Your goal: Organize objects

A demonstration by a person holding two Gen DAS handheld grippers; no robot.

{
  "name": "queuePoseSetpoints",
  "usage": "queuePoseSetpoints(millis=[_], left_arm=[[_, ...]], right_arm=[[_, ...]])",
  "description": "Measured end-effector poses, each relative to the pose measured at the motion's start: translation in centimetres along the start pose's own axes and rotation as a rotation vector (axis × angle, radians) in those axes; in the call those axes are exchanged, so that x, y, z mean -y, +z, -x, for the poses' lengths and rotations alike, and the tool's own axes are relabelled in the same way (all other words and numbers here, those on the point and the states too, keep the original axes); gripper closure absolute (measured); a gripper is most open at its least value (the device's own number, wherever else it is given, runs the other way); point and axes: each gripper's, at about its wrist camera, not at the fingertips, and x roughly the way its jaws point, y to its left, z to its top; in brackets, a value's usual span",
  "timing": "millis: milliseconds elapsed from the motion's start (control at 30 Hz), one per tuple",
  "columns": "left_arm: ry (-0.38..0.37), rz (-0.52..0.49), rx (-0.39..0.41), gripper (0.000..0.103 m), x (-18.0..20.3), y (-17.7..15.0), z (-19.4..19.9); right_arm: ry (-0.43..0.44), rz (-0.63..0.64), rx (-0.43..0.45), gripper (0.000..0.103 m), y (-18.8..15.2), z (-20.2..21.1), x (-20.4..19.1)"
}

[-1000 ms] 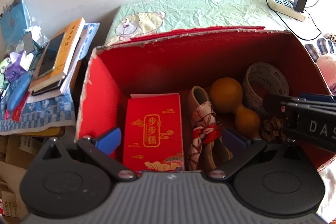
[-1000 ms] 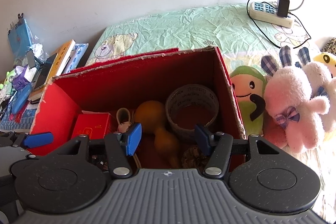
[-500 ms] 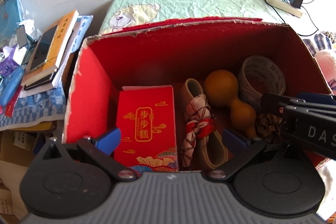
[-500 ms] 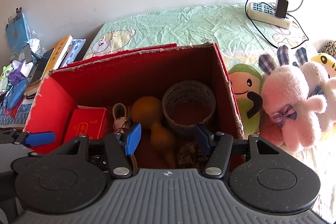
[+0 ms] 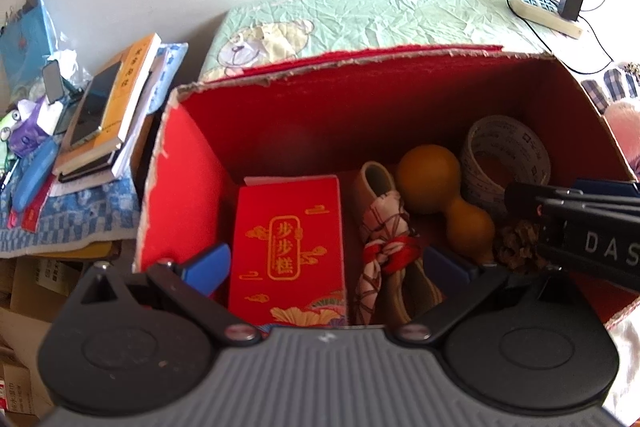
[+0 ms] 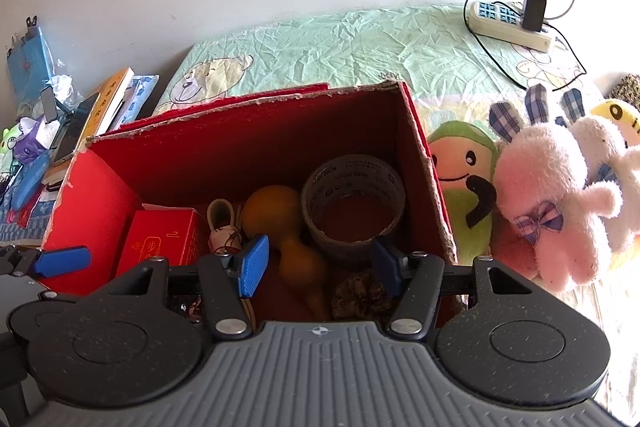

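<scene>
Both my grippers, left gripper (image 5: 326, 267) and right gripper (image 6: 316, 265), hang open and empty; brown scaly pinecone (image 6: 362, 297) sits directly below the right, nearer it.

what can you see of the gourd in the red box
The gourd is orange-brown, smooth and matte, with two bulbs: a bigger round one toward the box's back wall and a smaller one nearer the cameras. It lies on its side on the floor of the box, between the slipper and the tape roll, with a pinecone by its small end. Nothing grips it.
</scene>
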Motion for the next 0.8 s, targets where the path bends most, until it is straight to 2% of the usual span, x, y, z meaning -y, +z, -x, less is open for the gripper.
queuePoseSetpoints(millis=[533,800], left_arm=[[0.029,0.011,0.000,0.001,-0.5,-0.4,0.8],[-0.003,0.012,0.011,0.003,-0.5,-1.0,1.5]], right_arm=[[0.009,0.006,0.002,0.043,-0.4,0.9,-0.1],[0.001,-0.003,0.026,0.043,-0.6,2.0,0.2]])
